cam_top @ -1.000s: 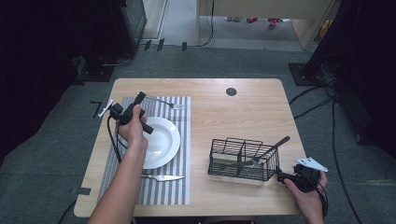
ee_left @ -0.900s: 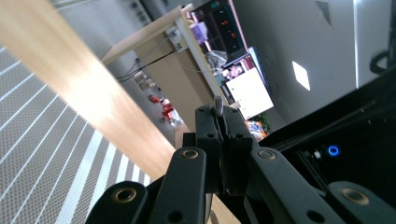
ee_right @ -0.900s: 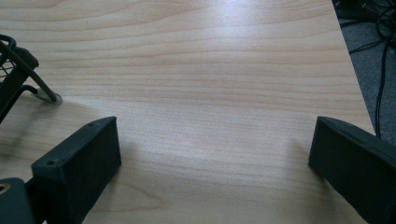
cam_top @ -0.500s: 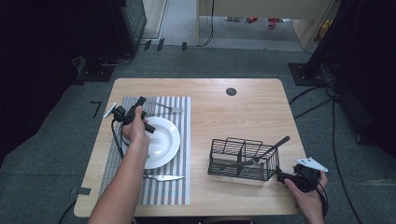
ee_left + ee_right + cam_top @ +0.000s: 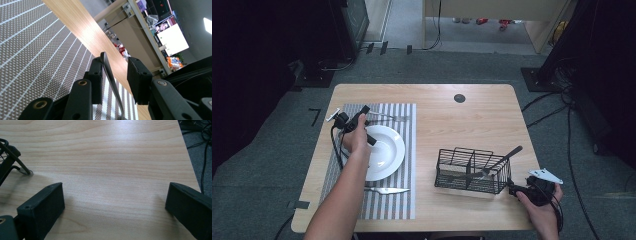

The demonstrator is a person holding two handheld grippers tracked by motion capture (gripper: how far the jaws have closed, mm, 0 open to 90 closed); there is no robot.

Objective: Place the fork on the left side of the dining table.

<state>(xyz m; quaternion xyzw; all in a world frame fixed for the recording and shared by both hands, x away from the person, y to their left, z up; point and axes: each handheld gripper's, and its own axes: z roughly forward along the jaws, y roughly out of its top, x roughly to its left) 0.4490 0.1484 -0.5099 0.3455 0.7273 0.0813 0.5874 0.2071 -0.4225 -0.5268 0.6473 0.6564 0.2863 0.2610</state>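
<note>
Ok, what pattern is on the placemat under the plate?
Grey with thin white stripes on the placemat, clearest in the high view.

We hold two black grippers: the left gripper (image 5: 362, 116) has blocky black jaws with brass-ringed screw holes and a looping black cable; the right gripper (image 5: 113, 202) carries a grey three-cornered plate (image 5: 544, 175). Our forearms are bare.

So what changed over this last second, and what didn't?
The left tool came down onto the striped placemat beside the plate, and its jaws have just been opening off the fork handle between them. The right tool, basket and knife stayed put.
</note>
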